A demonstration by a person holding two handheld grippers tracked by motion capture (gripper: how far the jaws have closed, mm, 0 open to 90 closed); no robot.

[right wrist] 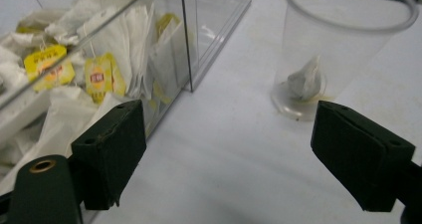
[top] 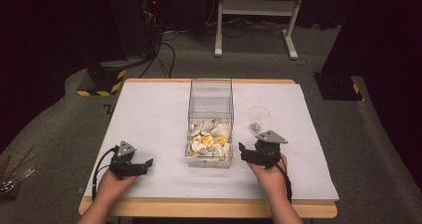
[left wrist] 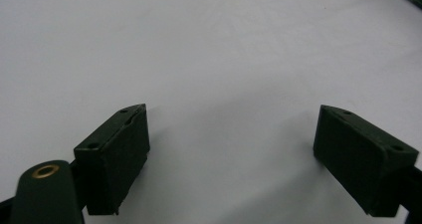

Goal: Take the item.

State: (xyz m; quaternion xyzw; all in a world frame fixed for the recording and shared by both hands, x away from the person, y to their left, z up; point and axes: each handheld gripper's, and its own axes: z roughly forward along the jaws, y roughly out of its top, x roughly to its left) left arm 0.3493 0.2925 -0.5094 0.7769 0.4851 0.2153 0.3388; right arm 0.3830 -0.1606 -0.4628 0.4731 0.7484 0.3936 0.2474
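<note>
From the high view, the clear box sat mid-table on the white sheet, its near end heaped with tea bags, and a clear plastic cup stood just beside it on the right. The right gripper hovered near the box's front right corner, with the left gripper well apart on the other side, over bare sheet.

The right gripper view filled in what the overhead couldn't: one tea bag lay at the bottom of the cup, and the bags in the box had yellow tags. Its jaws were spread wide with nothing between them, the cup just ahead.

The left gripper view was plain white sheet, jaws also wide apart, gripping nothing.
</note>
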